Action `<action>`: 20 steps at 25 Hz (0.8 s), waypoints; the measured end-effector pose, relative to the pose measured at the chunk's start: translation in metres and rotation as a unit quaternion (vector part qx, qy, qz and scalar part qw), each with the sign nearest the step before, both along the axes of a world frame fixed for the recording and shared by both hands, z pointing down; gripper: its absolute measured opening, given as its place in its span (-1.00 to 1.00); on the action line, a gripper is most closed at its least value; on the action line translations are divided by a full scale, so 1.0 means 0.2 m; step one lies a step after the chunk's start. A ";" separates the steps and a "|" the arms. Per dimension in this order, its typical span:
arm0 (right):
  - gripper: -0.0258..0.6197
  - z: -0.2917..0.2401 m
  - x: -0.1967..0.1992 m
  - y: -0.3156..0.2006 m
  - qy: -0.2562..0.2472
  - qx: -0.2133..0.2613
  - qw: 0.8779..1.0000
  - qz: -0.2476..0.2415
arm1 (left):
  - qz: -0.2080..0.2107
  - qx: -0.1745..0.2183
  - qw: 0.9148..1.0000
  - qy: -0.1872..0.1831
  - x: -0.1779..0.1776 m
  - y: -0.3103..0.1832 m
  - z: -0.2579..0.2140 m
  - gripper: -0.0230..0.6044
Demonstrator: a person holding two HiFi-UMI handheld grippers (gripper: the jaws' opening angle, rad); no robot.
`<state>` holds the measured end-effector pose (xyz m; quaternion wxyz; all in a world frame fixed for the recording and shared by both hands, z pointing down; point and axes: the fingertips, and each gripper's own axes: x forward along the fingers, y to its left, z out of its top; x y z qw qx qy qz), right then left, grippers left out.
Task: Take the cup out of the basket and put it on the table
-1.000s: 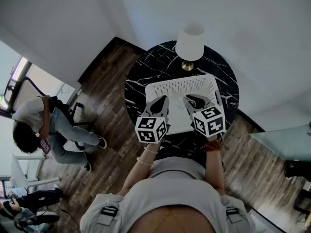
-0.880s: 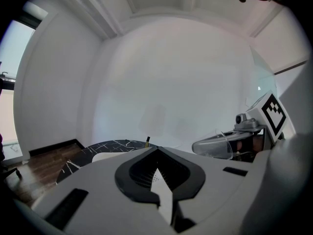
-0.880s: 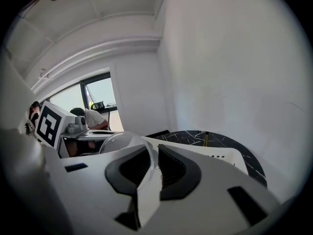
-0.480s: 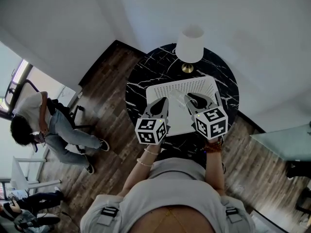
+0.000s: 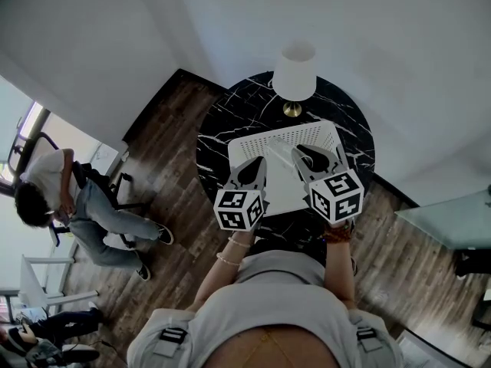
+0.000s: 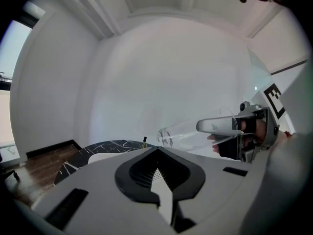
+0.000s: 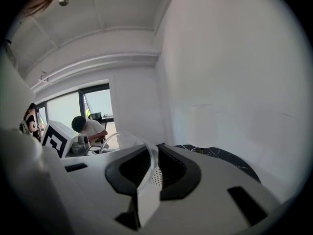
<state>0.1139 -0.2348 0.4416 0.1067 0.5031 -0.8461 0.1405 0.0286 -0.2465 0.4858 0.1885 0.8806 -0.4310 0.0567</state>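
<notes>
Head view: a round black marble table (image 5: 222, 129) holds a white basket (image 5: 253, 140) and a lamp (image 5: 294, 71). Both grippers hang over the basket. The left gripper (image 5: 253, 167) is at the near left of it and the right gripper (image 5: 305, 156) just beside it on the right. A clear cup (image 5: 281, 153) shows faintly between them, above the basket floor. A seated person (image 5: 54, 198) is well apart on the wooden floor.

Left gripper view: the left gripper (image 6: 156, 153) has its jaws pressed together with nothing between them. Beyond them the cup (image 6: 186, 131) lies tipped on its side in the air, gripped at one end by the right gripper (image 6: 215, 130). The table (image 6: 93, 151) edge shows low on the left.

Right gripper view: the right gripper (image 7: 152, 160) has its jaws drawn in on the cup (image 7: 127, 141). They pinch its thin clear wall, and the rim curves up to the left.

The step in hand appears to be the lift out of the basket. The next move likely calls for carrying the cup sideways past the basket wall to bare marble, turning it upright, lowering it gently, then letting go.
</notes>
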 end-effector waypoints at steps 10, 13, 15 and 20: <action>-0.76 -0.08 0.02 0.02 -0.019 0.024 0.999 0.009 | 0.008 0.016 1.000 0.006 0.02 0.00 -0.07 -0.91; -0.76 -0.09 0.03 0.03 -0.018 0.026 0.999 0.013 | 0.011 0.018 1.000 0.006 0.03 0.00 -0.09 -0.91; -0.76 -0.10 0.04 0.03 -0.017 0.027 0.999 0.015 | 0.011 0.019 1.000 0.006 0.03 0.00 -0.10 -0.91; -0.76 -0.11 0.06 0.04 -0.022 0.028 0.999 0.017 | 0.011 0.020 1.000 0.008 0.03 0.00 -0.11 -0.91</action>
